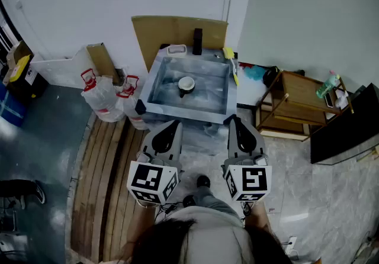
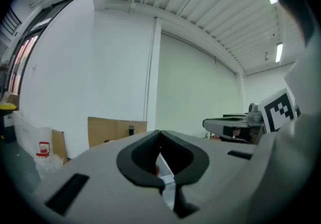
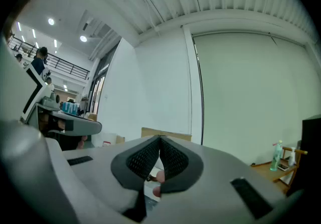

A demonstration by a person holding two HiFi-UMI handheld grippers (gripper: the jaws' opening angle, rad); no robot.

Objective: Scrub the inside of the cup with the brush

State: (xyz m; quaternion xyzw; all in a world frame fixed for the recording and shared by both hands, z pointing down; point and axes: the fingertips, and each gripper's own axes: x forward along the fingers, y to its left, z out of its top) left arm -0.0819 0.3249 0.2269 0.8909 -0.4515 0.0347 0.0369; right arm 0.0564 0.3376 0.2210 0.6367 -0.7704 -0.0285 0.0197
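white, glazed-looking cup (image 1: 186, 84) sits near the middle of a steel sink (image 1: 210, 98), seen from above in the head view. its mouth faces roughly up, showing a pale round rim w/ a darker inside. it's too small to tell if it has a handle.

handling, as a guess: the cup looks rigid, smooth and light. it's prob slick if the basin is wet and breakable if it's ceramic. best hold is across the outer wall or over the rim w/ one gripper, leaving the mouth free for bristles.

a yellowish item w/ a long pale stem lies on the sink's back right corner. it's likely the brush (image 1: 228, 53), though details are blurred. if so, expect a stiff light handle and a soft head, and grip it mid-handle.

left gripper (image 1: 173, 122) and right gripper (image 1: 233, 119) are grey moulded plastic, each w/ a black-and-white marker cube. both are held level at the sink's near edge, well apart from the cup and the brush. both sets of jaws are clenched, tips meeting w/ nothing between them. the left gripper view shows smooth dark pads. the right gripper view shows dark pads w/ a fine grid texture.

brown cardboard (image 1: 177, 32) leans behind the sink. clear water jugs (image 1: 98, 96) w/ red caps stand to its left and a wooden rack (image 1: 296, 100) to its right.
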